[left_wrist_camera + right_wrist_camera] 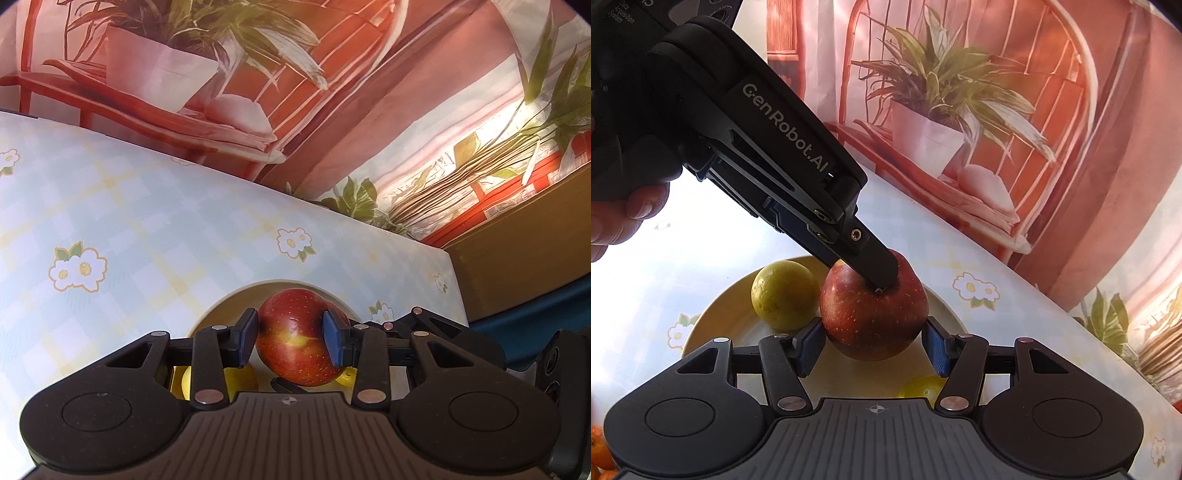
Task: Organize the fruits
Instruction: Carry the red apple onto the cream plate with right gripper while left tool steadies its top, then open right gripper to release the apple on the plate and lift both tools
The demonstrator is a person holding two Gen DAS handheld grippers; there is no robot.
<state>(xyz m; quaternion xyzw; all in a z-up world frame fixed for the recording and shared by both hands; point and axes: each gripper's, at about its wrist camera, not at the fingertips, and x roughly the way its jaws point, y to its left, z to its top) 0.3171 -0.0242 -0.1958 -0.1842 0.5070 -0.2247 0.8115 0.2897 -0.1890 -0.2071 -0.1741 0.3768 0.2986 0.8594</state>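
The left hand-held gripper (291, 338) is clamping the red apple (297, 339) above the yellow plate (713, 321) on the counter (147, 229). The right hand-held gripper (873, 345) is bracketing the same apple, pads apparently touching. Risk: opposing pulls are likely to twist the apple free onto the green fruit (785, 293).

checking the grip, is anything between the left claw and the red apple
Nothing visible. The left claw is already clamped on the red apple from both sides. The right claw holds the same apple lower down, clear of the left one's grip.
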